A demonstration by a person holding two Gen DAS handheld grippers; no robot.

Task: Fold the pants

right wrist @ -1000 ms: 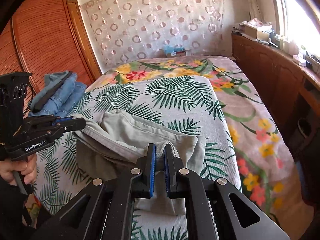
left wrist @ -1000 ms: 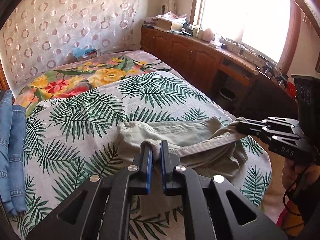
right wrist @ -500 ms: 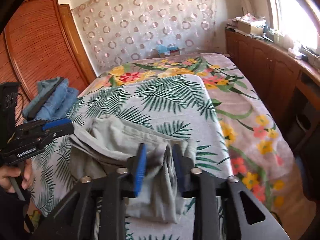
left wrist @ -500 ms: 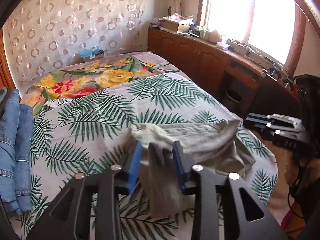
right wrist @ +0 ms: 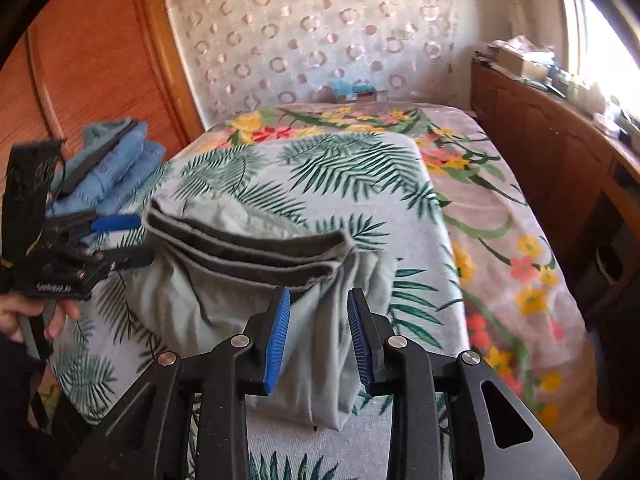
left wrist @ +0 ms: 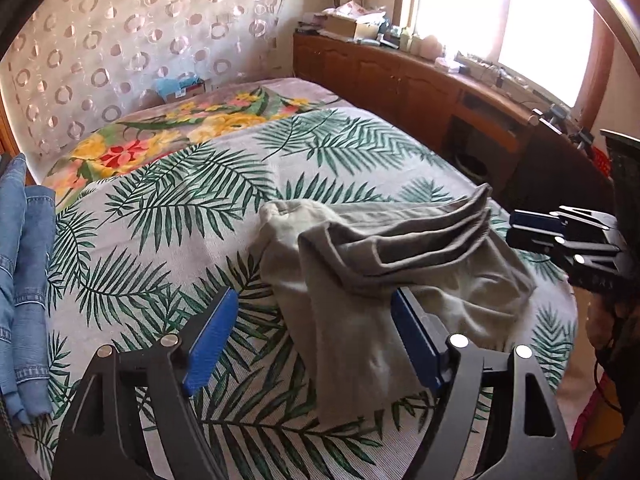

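Grey-green pants (left wrist: 400,280) lie in a loose folded heap on the palm-leaf sheet (left wrist: 160,220), waistband edges stacked on top. My left gripper (left wrist: 314,300) hovers over the heap's near end. Its jaws are opening wide, the cloth lies below and between them, and the blue pads touch nothing. From the other side, my right gripper (right wrist: 319,294) stands open just above the pants (right wrist: 224,280), a fold of cloth under the gap and no pad pressing on it. Each gripper shows in the other's view: the right gripper (left wrist: 516,228) at the right edge, the left gripper (right wrist: 104,240) at the left, held by a hand (right wrist: 60,316).
Folded blue jeans (left wrist: 24,280) (right wrist: 112,168) are stacked at the bed's left side. A wooden cabinet (left wrist: 400,76) (right wrist: 540,140) with clutter on top runs along the window side. A wooden wardrobe (right wrist: 92,80) stands at the left. A tissue box (left wrist: 180,86) sits at the bed's head.
Both grippers were shut on the pants' edge a second ago. Both have opened, the left much wider, and the cloth has dropped onto the sheet.
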